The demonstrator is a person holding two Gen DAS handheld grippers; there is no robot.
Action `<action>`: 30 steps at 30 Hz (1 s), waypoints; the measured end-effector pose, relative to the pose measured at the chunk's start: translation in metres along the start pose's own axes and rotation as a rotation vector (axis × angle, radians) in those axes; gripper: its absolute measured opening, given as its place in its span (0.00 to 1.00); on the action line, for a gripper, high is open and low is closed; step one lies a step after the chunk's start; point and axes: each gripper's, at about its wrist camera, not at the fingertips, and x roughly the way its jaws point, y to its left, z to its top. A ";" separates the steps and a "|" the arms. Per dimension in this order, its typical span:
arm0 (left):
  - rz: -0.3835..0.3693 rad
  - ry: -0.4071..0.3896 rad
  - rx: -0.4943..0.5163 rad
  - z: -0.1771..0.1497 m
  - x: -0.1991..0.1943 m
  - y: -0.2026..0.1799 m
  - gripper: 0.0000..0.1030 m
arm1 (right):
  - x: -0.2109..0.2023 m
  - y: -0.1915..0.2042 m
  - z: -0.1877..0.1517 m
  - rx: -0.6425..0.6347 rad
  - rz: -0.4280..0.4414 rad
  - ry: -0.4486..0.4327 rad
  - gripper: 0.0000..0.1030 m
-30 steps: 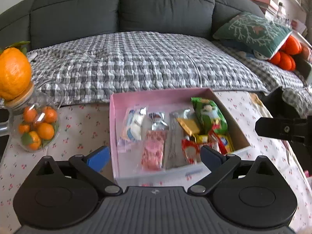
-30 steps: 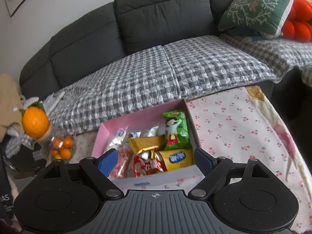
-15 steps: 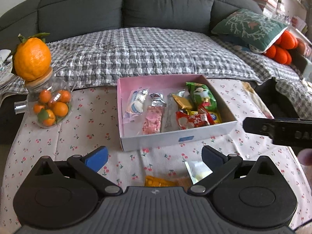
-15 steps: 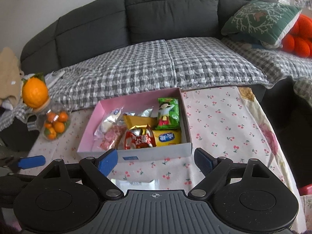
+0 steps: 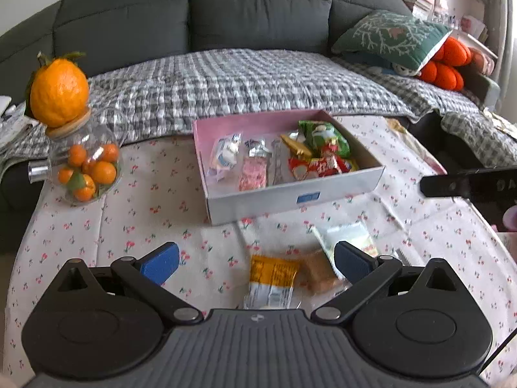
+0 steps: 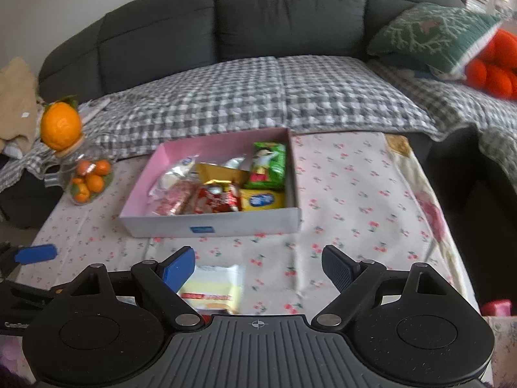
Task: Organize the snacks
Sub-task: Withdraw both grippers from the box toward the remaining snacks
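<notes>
- At the far left of the cherry-print tablecloth (image 5: 135,213), the round glass jar of small oranges (image 5: 84,171) with a large orange on its lid has slid into full view in my left camera; a second ago it was cut off at the edge.
- My left gripper (image 5: 257,260) has pulled back from the box. Its blue-padded fingers (image 5: 160,262) stand wide apart with nothing clamped between them, as they did a second ago.
- Between those fingers, two things now lie on the cloth that were hidden earlier: an orange-and-clear wrapped snack bar (image 5: 273,279) and, touching its right end, a brown biscuit in clear film (image 5: 318,274).
- Just beyond my left gripper's right finger sits a pale green-and-white flat snack packet (image 5: 347,236); in my right camera it shows just inside the left finger, blurred.
- The shallow cardboard box with a pink inside (image 5: 290,199) holds the sorted snacks: white and pink packets to the left, red, gold, yellow and green ones to the right. It sat right against my fingers a second ago; now bare cloth lies between us.
- My right gripper (image 6: 258,266) has backed off too and has levelled from its tilt, fingers wide and empty over the cloth.
- The green embroidered cushion (image 6: 433,35) rests on the dark grey sofa (image 6: 284,16) at far right.
</notes>
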 end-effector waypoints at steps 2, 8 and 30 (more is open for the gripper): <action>0.000 0.020 -0.019 -0.004 0.003 0.005 0.99 | -0.002 -0.008 -0.002 0.016 -0.005 -0.001 0.85; -0.015 0.077 -0.126 -0.013 0.008 0.023 0.99 | 0.000 -0.026 -0.007 0.064 -0.017 0.032 0.85; -0.167 0.337 -0.045 -0.045 0.028 0.011 0.70 | 0.042 0.031 -0.044 -0.042 0.168 0.451 0.85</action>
